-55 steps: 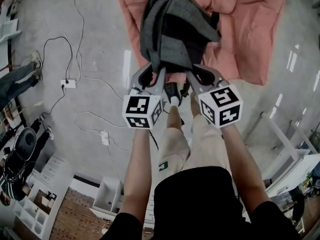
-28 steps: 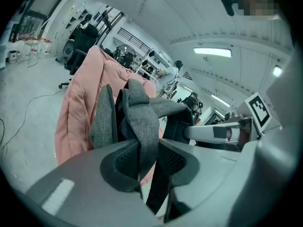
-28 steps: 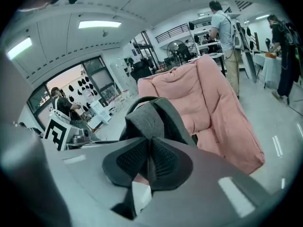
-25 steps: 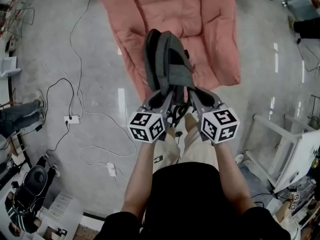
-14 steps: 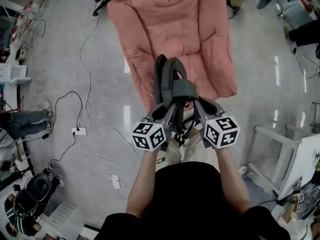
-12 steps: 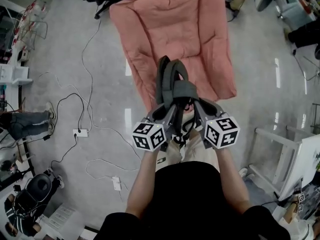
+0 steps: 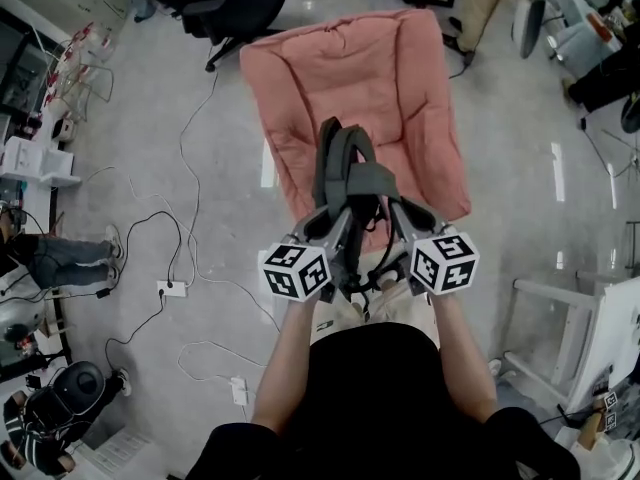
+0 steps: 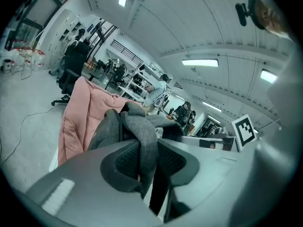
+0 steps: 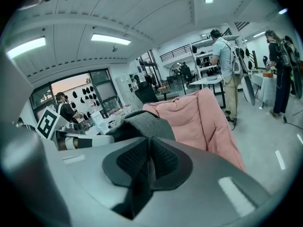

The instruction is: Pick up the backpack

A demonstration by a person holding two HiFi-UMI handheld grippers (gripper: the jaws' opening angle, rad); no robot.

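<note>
**Backpack up, hanging from both claws**

We have the backpack [image 7: 345,168] in the air in front of us. It hangs over the near edge of the pink chair [image 7: 350,68], with the floor [image 7: 150,118] far below. From above it looks lifted clear of the chair, though we cannot see its underside to be sure.

The left claw [image 8: 147,157] is clenched on a thick fold of grey fabric, which fills the gap between its ribbed pads and bulges out above them. The right claw [image 9: 149,160] is squeezed almost closed on a thinner, darker piece, which looks to us like a strap. Both claws sit side by side and point forward and a little down.

We judge the bag to be soft and floppy. It is bunched and folded over itself and does not hold a shape, so it is probably empty or nearly so, and not heavy. A limp load like this will sag and swing under the claws, and its weight will shift as we move.

We think the straps and the top seam are the places to hold, since the cloth is doubled there and gives the pads something to bite. The body panel would only stretch and creep. The thin strap in the right claw seems the likelier one to slide, so steady, level hands suit it best.
</note>
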